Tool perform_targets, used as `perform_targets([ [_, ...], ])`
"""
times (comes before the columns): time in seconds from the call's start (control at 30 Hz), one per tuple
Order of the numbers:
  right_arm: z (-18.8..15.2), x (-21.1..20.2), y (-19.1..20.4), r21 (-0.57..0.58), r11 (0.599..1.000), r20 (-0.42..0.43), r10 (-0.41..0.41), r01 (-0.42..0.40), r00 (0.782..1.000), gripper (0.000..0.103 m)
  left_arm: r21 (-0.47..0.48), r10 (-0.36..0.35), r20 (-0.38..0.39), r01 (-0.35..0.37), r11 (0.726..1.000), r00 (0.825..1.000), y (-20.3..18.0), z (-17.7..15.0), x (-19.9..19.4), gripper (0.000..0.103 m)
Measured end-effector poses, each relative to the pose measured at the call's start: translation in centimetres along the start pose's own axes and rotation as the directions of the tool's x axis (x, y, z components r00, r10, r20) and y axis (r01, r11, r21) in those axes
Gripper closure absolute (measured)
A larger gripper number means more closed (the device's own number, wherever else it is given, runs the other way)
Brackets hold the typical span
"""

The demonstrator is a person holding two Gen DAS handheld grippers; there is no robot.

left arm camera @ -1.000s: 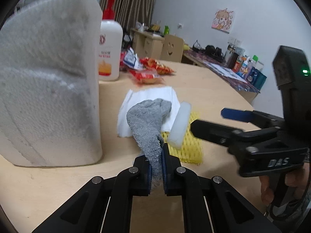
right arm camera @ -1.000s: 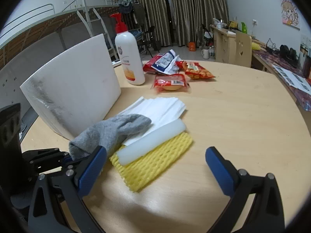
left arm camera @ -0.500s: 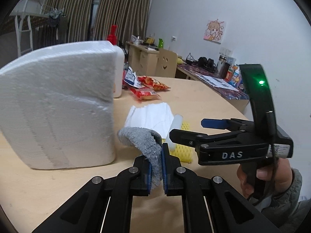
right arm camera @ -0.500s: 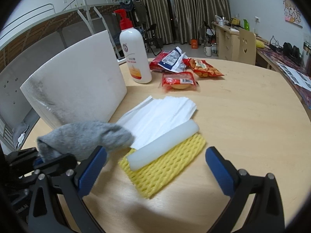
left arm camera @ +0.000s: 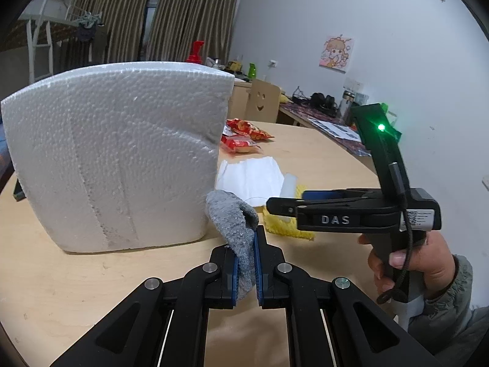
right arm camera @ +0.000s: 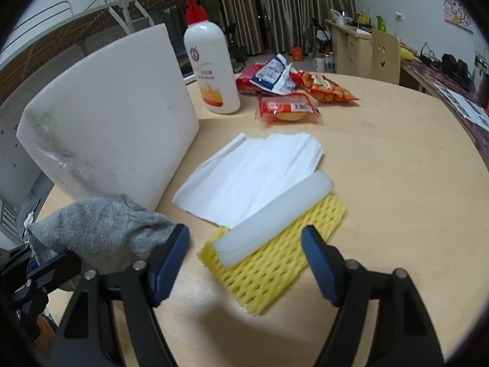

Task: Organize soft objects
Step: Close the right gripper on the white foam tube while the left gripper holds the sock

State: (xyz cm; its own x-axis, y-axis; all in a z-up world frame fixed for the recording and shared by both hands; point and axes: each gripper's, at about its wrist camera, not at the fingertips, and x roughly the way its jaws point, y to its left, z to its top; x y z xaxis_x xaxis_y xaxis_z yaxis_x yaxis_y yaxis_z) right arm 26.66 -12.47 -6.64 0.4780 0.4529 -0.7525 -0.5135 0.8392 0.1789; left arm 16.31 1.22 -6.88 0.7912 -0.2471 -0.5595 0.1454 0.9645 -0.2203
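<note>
My left gripper (left arm camera: 246, 270) is clamped on the grey sock (left arm camera: 237, 223), which bunches up above the pads and hangs clear of the table (left arm camera: 91, 275). Beside it, my right hand (left arm camera: 418, 263) holds the right gripper (right arm camera: 244, 250) above the near end of the yellow foam net (right arm camera: 275, 269). Its jaws are closing, and the blue pads touch nothing; the net and the white foam roll (right arm camera: 275, 214) lie on the table below the gap. The roll lies along the net's upper edge, touching it. Just beyond, partly under the roll, lies a white tissue sheet (right arm camera: 253, 171), flat and creased. To its left the big white foam block (right arm camera: 116, 113) stands upright on the table, close behind the sock. Farther back stand a white pump bottle (right arm camera: 214, 67) with a red top and, near it, several red snack packets (right arm camera: 290, 107). Curtains (right arm camera: 275, 9) hang at the far side of the room.
</note>
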Motion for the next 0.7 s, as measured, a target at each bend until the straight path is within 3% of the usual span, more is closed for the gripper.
perform_targets([
  [0.1,-0.1,0.5,0.3,0.017,1.000,-0.015,-0.006,0.006,1.000,0.040,0.006,-0.028,-0.011,0.029,1.000,1.000,0.3,-0.2,0.2,0.094],
  [0.27,-0.4,0.5,0.6,0.032,0.998,-0.024,-0.054,0.055,0.998,0.048,0.013,-0.057,-0.008,0.057,0.998,0.998,0.8,-0.3,0.0,0.094],
  [0.43,-1.0,0.0,0.6,0.043,0.995,-0.038,-0.084,0.085,0.996,0.064,0.006,-0.074,-0.001,0.074,0.997,0.997,1.3,-0.4,-0.3,0.094],
  [0.7,-1.8,-1.8,-0.4,0.091,0.988,-0.030,-0.127,0.129,0.991,0.066,0.010,-0.079,0.002,0.079,0.997,0.997,1.3,-0.3,-0.1,0.094],
])
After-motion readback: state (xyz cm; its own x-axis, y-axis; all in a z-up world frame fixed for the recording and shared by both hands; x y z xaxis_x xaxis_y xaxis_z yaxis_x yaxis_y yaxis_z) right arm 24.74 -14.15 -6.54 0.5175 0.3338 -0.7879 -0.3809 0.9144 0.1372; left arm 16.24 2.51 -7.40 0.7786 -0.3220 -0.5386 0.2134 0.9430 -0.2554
